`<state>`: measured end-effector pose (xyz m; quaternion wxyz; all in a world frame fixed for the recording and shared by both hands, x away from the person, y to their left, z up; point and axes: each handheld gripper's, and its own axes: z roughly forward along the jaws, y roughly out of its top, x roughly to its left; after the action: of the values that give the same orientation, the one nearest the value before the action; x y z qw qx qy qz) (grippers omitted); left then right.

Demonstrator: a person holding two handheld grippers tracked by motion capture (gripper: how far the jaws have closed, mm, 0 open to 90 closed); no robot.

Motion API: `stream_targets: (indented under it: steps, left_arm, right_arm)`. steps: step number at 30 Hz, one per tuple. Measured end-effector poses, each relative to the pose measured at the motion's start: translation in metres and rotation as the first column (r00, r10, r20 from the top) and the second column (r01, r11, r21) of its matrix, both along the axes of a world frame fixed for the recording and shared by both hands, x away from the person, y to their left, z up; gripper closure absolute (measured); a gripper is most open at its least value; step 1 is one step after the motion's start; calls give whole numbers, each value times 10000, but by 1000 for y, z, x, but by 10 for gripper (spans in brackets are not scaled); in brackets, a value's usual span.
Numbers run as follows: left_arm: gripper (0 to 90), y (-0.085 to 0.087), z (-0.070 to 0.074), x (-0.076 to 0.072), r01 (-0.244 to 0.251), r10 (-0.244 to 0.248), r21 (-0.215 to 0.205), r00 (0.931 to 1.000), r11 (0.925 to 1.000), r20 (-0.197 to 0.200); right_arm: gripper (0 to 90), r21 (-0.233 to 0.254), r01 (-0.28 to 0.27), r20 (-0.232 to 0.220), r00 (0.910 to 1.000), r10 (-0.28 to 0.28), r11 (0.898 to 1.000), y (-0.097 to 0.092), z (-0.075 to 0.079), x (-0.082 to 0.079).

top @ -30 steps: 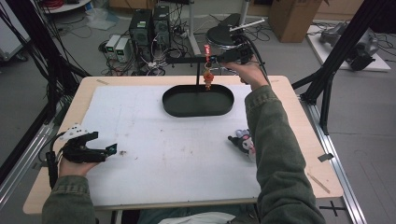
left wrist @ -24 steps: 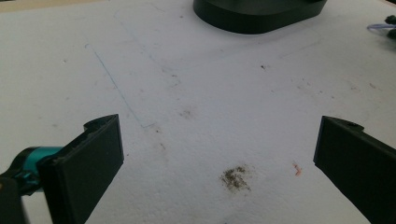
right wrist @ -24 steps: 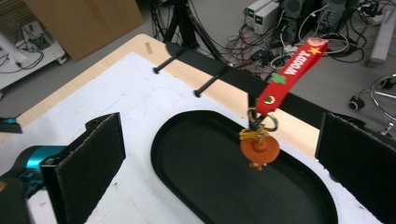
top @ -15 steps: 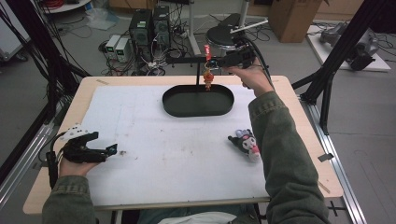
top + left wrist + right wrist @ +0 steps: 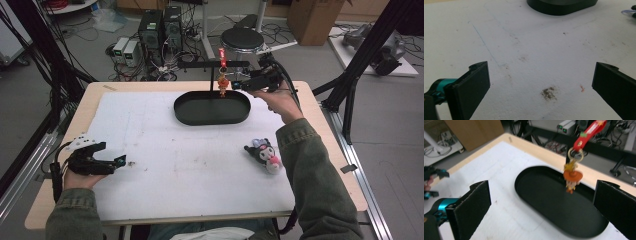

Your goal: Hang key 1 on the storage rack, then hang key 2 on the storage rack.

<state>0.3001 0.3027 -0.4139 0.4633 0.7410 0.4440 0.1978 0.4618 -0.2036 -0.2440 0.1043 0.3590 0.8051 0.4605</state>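
A small orange figure keychain [image 5: 223, 81] [image 5: 571, 179] hangs by a red strap [image 5: 587, 132] from a black stand's bar, over the far rim of a black oval tray [image 5: 212, 119] [image 5: 541, 205]. My right gripper [image 5: 238, 85] [image 5: 541, 195] is open just right of the figure, with nothing between its jaws. A black and pink plush toy [image 5: 264, 152] lies on the white mat to the right. At the table's left front my left gripper [image 5: 120, 161] [image 5: 541, 75] rests open over bare mat.
The black stand's post [image 5: 212, 75] rises behind the tray. The tray's near wall [image 5: 561, 6] is at the top of the left gripper view. The mat [image 5: 165, 150] has smudges. Beyond the far table edge are computers, cables and a stool.
My right hand and gripper have shifted a little to the right and nearer, off the hanging figure. The sleeve has uncovered the plush toy. The left gripper has stayed put.
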Motion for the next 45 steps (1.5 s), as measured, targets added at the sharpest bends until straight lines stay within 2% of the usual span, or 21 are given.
stream_targets:
  steps: [1,6,11,14,15,21,37,45]
  left_arm:
    - [20,0,0,0,1,-1,-13,10000,10000,2]
    - [20,0,0,0,1,-1,24,10000,10000,1]
    - [20,0,-1,2,25,-25,16,10000,10000,-56]
    - [20,-1,-2,2,35,-34,31,10000,10000,-64]
    - [20,-1,-2,2,39,-39,40,10000,10000,-65]
    - [20,0,-2,2,17,-17,17,10000,10000,-64]
    - [20,0,-2,2,-5,5,-40,10000,10000,-95]
    - [20,1,-2,2,-40,40,-61,9999,10000,-102]
  right_arm:
    - [6,-5,-2,137,9999,2,10000,-1,-1,-3]
    - [6,-11,82,233,9997,-82,10000,-5,-6,-14]
    - [6,222,6,353,9994,-13,9998,-9,-9,-23]
    - [6,113,29,206,9998,-31,9999,-11,-14,-26]
    - [6,-22,37,251,9997,-36,10000,-12,-16,-27]
    - [6,-87,339,372,9987,-335,9994,-14,-25,-31]
    - [6,-322,476,-61,9988,-478,9983,-29,-58,-44]
    - [6,-732,565,-442,9972,-598,9957,-38,-76,-51]
